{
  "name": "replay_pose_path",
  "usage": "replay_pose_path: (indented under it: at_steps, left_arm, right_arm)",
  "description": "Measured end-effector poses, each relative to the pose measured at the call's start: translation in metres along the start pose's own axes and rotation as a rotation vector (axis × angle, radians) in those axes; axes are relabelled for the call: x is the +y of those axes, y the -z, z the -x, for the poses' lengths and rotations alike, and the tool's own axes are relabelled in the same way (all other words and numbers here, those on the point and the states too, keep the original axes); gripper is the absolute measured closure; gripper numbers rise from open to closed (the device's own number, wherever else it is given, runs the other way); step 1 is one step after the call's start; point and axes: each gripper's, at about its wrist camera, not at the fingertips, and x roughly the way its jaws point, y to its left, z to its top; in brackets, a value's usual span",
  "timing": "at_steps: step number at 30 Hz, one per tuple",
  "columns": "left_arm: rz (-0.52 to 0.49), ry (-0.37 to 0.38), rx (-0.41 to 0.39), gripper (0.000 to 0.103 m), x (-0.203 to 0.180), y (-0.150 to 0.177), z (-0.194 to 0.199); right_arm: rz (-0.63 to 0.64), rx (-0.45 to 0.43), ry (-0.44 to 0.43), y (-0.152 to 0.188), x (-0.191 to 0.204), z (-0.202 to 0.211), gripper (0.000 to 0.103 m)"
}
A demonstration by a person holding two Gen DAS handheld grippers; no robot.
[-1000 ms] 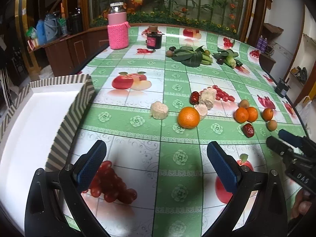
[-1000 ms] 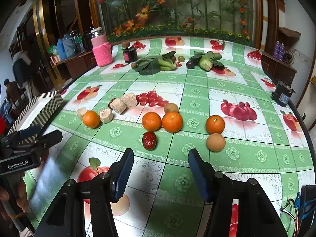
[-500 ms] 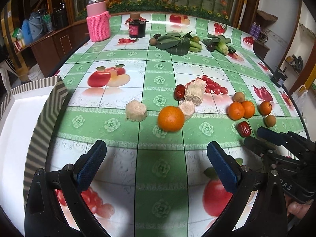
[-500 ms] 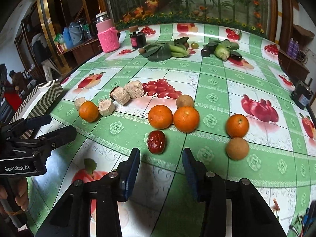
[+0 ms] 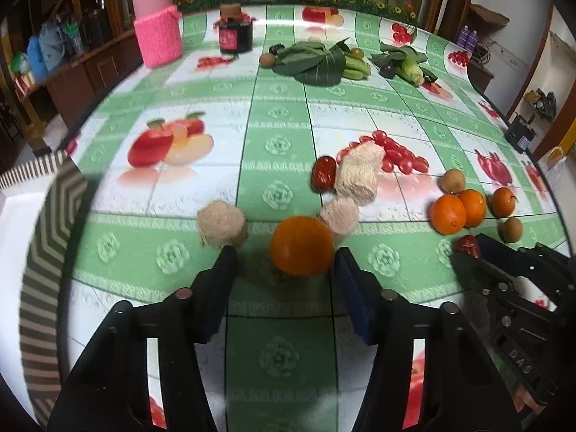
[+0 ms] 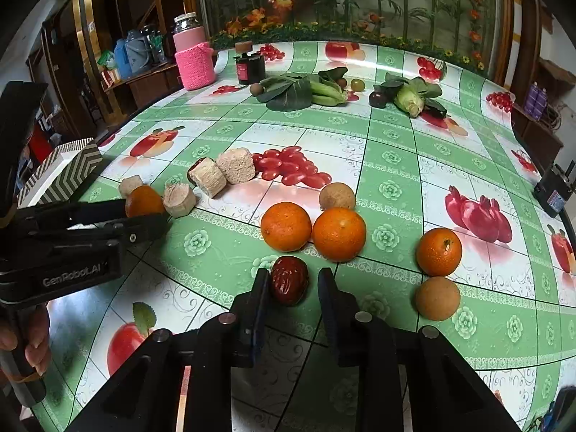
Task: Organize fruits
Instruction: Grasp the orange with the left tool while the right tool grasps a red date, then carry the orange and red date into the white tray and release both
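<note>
Left wrist view: an orange point(image 5: 301, 245) sits on the fruit-print tablecloth point(image 5: 273, 356) between the fingertips of the left gripper point(image 5: 286, 264), whose fingers stand apart, one on each side of the fruit; the right finger point(image 5: 354, 295) looks to be at the orange's edge, though contact cannot be confirmed, and the left finger point(image 5: 216, 288) stands clear of it. Just beyond the left fingertip lies a pale fibrous chunk point(image 5: 222, 224), and a second chunk point(image 5: 339, 214) lies just behind the orange toward the right fingertip. Farther ahead, a red date point(image 5: 323, 179) touches a larger pale block point(image 5: 357, 172). Well off to the left of the fingers is the striped wall of a white box point(image 5: 46, 237). In the right wrist view, a dark red jujube point(image 6: 289, 280) lies between the fingertips of the right gripper point(image 6: 293, 280), its fingers apart and not pressing it; it sits nearer the left finger. Just ahead of the fingertips two oranges point(image 6: 312, 230) touch each other, with a brown longan point(image 6: 337, 196) behind them. To the right of the fingers are a smaller orange point(image 6: 439, 251) and another brown fruit point(image 6: 437, 298), just beside one another. At the far end of the table stand a pink knit-covered jar point(image 6: 194, 58) and leafy greens point(image 6: 295, 90).
</note>
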Motion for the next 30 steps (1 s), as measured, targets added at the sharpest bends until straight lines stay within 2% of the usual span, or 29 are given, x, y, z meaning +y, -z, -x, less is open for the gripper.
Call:
replay_pose_path:
  at_steps: [1, 2, 7, 12, 20, 26, 30]
  left_arm:
    - [-0.002, 0.008, -0.001, 0.067, 0.000, -0.001, 0.000]
    - [-0.001, 0.010, -0.002, 0.070, 0.000, -0.001, 0.000]
    - [0.002, 0.034, 0.005, 0.070, 0.002, 0.003, 0.007]
    - [0.023, 0.066, -0.003, 0.070, 0.009, 0.010, 0.025]
    - [0.076, 0.098, -0.032, 0.070, 0.034, 0.019, 0.067]
    - [0.128, 0.049, -0.072, 0.070, 0.078, 0.024, 0.106]
    - [0.175, -0.036, -0.086, 0.070, 0.118, 0.030, 0.122]
  right_arm:
    - [-0.002, -0.002, 0.001, 0.000, -0.001, 0.000, 0.080]
    - [-0.008, -0.003, -0.001, 0.000, -0.003, 0.001, 0.081]
    - [-0.030, -0.004, -0.012, 0.003, -0.006, 0.004, 0.081]
    - [-0.063, -0.033, -0.061, 0.005, -0.008, 0.016, 0.081]
    - [-0.057, -0.060, -0.147, -0.001, 0.015, 0.035, 0.082]
    - [0.022, -0.072, -0.261, -0.018, 0.062, 0.041, 0.082]
    - [0.090, -0.071, -0.339, -0.033, 0.103, 0.036, 0.082]
